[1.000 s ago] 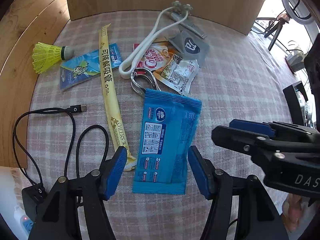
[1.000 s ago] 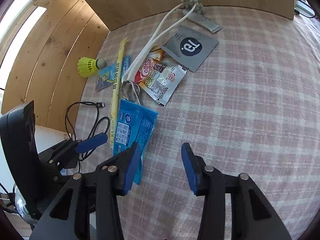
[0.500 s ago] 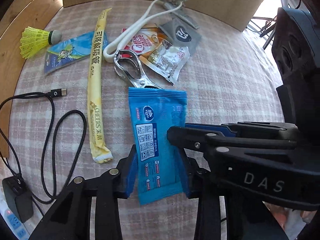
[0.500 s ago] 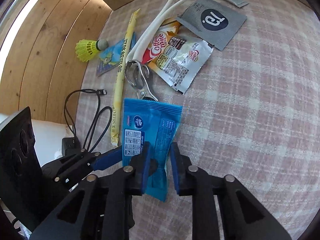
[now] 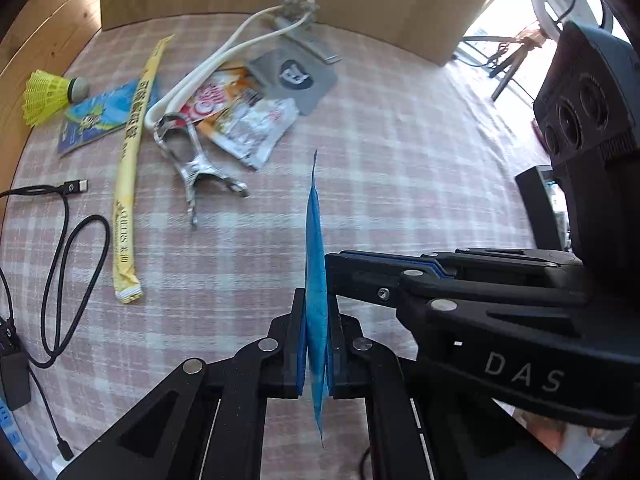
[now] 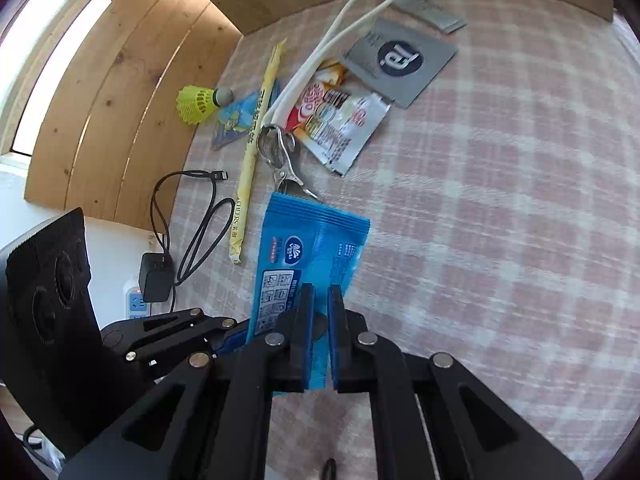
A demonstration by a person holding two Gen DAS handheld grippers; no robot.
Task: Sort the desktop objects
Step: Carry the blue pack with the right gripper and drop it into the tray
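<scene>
Now the left tongs (image 5: pixel 317 344) are clamped right down on the flat blue plastic wet-wipe packet (image 5: pixel 315 280), both pads pressed against its faces near the lower end, so from the left wrist view the packet shows edge-on as a thin blue blade standing up off the worktop (image 5: pixel 400 152). Alongside, the right tongs (image 6: pixel 318 336) sit at the same packet (image 6: pixel 308 256), fingers almost together with a narrow gap showing; their tips overlap its near end, but whether they actually pinch it I cannot tell.

On handling, my read is that this is a light, soft pouch: limp film over a squashy stack, a bit slick on the surface. It looks likely to flop or slide if held by a corner, so the sealed crimped end or a broad bite across the body seems the safer place to hold.

Further out, the bare metal clip (image 5: pixel 192 168) lies beyond the packet, then the long yellow stick sachet (image 5: pixel 130 176) to its left. Past those sit the coffee creamer sachets (image 5: pixel 248 120), the grey square sachet (image 5: pixel 294 76), the white cord (image 5: pixel 216 64), the blue cartoon sachet (image 5: pixel 100 114) and the yellow shuttlecock (image 5: pixel 48 96). A black USB cable (image 5: pixel 60 240) loops at the worktop's left edge.
</scene>
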